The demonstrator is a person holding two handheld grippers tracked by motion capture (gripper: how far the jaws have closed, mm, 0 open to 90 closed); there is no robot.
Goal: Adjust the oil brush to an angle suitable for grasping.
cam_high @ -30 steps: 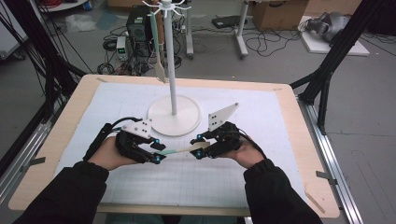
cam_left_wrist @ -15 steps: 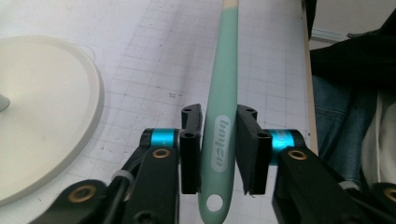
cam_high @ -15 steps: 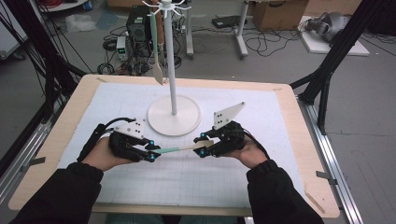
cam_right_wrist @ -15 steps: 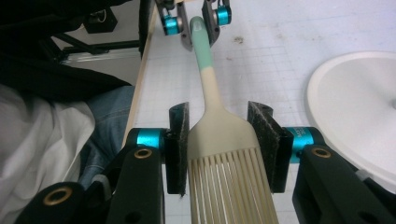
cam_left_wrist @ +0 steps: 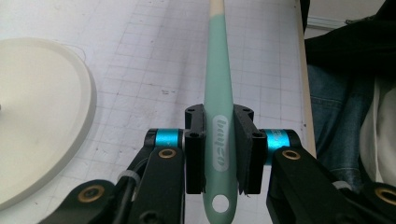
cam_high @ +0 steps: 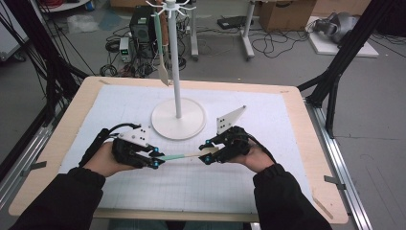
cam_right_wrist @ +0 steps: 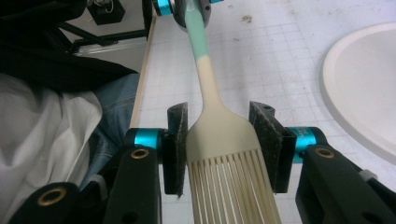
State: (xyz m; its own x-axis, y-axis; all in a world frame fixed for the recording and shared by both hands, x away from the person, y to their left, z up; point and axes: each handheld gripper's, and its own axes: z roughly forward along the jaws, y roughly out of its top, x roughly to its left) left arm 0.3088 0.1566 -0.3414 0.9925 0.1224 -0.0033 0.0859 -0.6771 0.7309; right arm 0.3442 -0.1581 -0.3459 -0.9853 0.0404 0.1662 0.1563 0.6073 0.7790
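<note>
A brush (cam_high: 184, 155) with a teal handle and a cream bristle head is held level just above the white mat, between both grippers. My left gripper (cam_high: 155, 160) is shut on the teal handle (cam_left_wrist: 218, 93) near its hanging hole, pads tight on both sides (cam_left_wrist: 219, 149). My right gripper (cam_high: 207, 155) has its pads against the sides of the wide cream head (cam_right_wrist: 219, 135), at the root of the bristles (cam_right_wrist: 219, 144). In the right gripper view the left gripper (cam_right_wrist: 187, 7) shows at the top, on the handle's far end.
A white stand with a round base (cam_high: 178, 119) and a tall pole rises just beyond the grippers. A teal and cream utensil (cam_high: 162, 52) hangs from its top hooks. The wooden table edge (cam_high: 215, 215) and the person's lap lie close behind the hands.
Both hands have drifted a little toward the near edge with the brush still spanning them. The left jaws have settled onto the handle.
</note>
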